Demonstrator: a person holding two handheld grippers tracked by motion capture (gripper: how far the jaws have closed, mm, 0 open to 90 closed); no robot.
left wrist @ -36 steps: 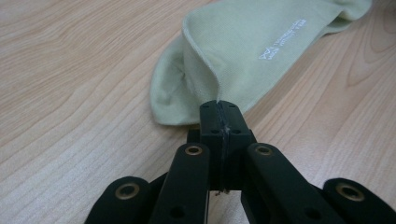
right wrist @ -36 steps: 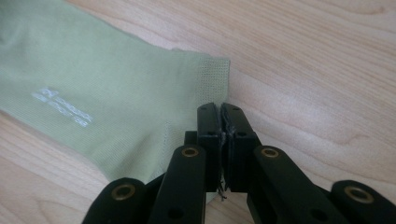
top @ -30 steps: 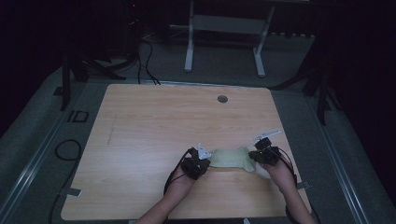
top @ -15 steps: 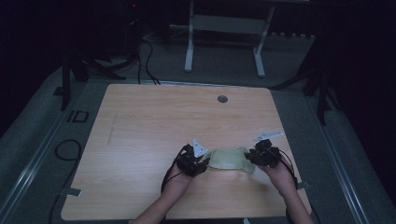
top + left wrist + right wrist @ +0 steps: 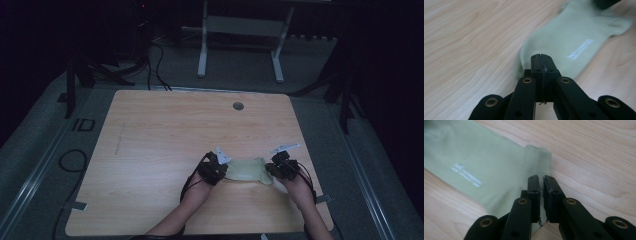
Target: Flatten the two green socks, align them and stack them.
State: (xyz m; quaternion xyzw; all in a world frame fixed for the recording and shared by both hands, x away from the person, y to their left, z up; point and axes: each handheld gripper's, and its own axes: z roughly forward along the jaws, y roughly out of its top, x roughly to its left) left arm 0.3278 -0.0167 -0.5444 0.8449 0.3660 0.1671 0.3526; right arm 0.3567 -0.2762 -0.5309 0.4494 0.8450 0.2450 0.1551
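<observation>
A broad wooden bench (image 5: pixel 165 150) stands in a dim room, with a small round cable port (image 5: pixel 238 106) near its far edge and a metal frame (image 5: pixel 240 35) on the floor beyond. Near the front edge, right of centre, lies a pale green sock (image 5: pixel 245 170), spread flat between the person's two hands; a small white printed mark (image 5: pixel 466 175) shows on its fabric. The left gripper (image 5: pixel 216 169) is at the sock's left end and the right gripper (image 5: pixel 281 165) at its right end. In the left gripper view the jaws are clenched tight together at the edge of the cloth, seemingly pinching it, though the fabric between them is hard to make out. In the right gripper view the jaws are nearly closed, a thin slit between them, sitting over the sock's edge near its cuff (image 5: pixel 539 155); they appear to nip the fabric. The likely trouble is a weak hold: each grip catches very little cloth, so a pull or lift could slip the thin knit free on one side, letting the sock sag or bunch. Tugging both ends apart could also stretch it out of shape.
</observation>
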